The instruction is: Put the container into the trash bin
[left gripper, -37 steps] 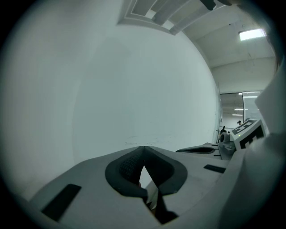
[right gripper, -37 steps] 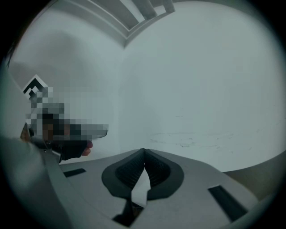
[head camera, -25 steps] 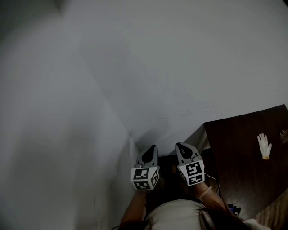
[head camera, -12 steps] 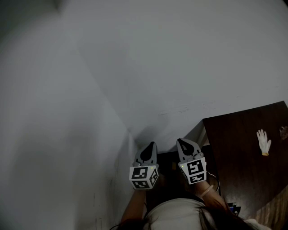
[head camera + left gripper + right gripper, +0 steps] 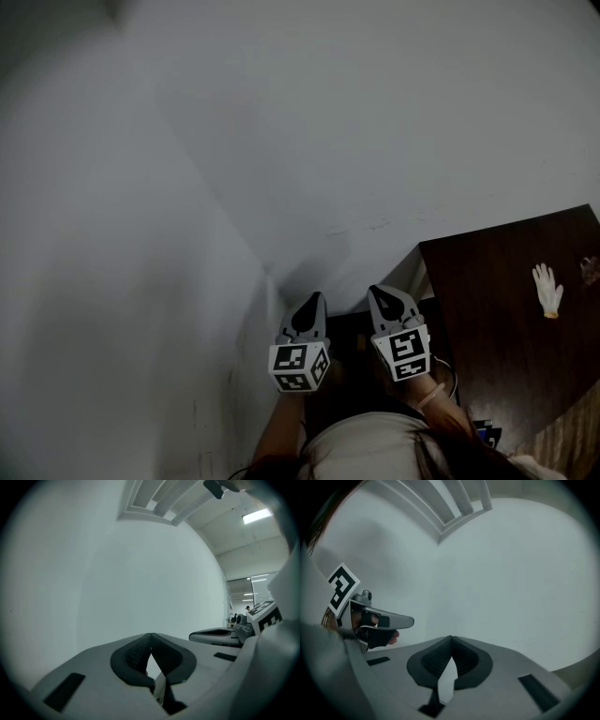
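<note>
A pale wall (image 5: 375, 141) fills most of the head view and meets a second wall in a corner just ahead of the person. A dark wooden table (image 5: 497, 309) stands at the lower right, its near corner close to the right hand. Between the table and the left-hand wall is a dark gap (image 5: 349, 339) under the grippers, too dim to show what lies there.

The left gripper (image 5: 314, 298) and the right gripper (image 5: 377, 292) are side by side and near each other, both pointing roughly level at the wall corner. In the left gripper view the ribbed pads meet at their tips with nothing between them, so it is clenched on nothing. The right gripper view shows the same: the pads are pressed together at the tips and only bare wall shows beyond. A white glove (image 5: 547, 289) lies flat on the table, well apart from both grippers.

No view shows the container, whether on the table, in the jaws or in the gap below. No trash bin can be made out either. With both grippers closed and empty, no carrying is under way. The pictures do not settle whether the drop is already made or the pick-up has not begun. The empty jaws held away from the table suit either reading.
</note>
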{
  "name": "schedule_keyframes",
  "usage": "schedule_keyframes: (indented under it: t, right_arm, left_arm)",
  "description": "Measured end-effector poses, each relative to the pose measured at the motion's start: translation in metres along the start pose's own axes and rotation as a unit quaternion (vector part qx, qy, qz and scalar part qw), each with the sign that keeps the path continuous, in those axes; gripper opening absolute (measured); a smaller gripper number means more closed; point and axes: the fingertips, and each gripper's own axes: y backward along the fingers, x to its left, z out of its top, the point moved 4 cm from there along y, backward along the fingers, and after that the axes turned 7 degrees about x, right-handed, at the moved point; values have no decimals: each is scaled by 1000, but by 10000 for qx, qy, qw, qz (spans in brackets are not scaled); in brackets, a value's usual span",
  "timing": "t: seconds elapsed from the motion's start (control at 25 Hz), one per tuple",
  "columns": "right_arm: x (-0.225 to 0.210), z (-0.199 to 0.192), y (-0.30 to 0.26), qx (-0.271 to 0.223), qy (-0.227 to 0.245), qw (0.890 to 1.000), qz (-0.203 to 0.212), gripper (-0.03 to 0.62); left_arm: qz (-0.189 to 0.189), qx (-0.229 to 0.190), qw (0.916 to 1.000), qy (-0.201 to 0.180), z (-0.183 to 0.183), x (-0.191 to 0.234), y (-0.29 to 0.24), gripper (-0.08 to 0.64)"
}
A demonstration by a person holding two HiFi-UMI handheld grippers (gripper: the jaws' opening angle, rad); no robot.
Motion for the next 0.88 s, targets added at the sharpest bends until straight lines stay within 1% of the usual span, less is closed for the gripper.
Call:
schedule_keyframes:
  t: [0.32,0.52,0.72,0.88]
  right_arm:
    - [-4,-3,5,-52,6,10000,-55,8]
    - [-9,-3,10,-107,12,9999,-36,8]
    - [-12,-7,3,-101,26,9999,-95,8]
    - [-19,-3,8,-133,-18,9999,-51,8]
  left_arm:
    - [-45,-7,10000,-15,-5,-7,-1,19]
    - [2,-44,10000,-35,-3,-14,0,20]
    - [-25,-75,10000,-11,-6,-10,-7,20]
    - [20,-60,10000,-34,-1,-18,-7,20]
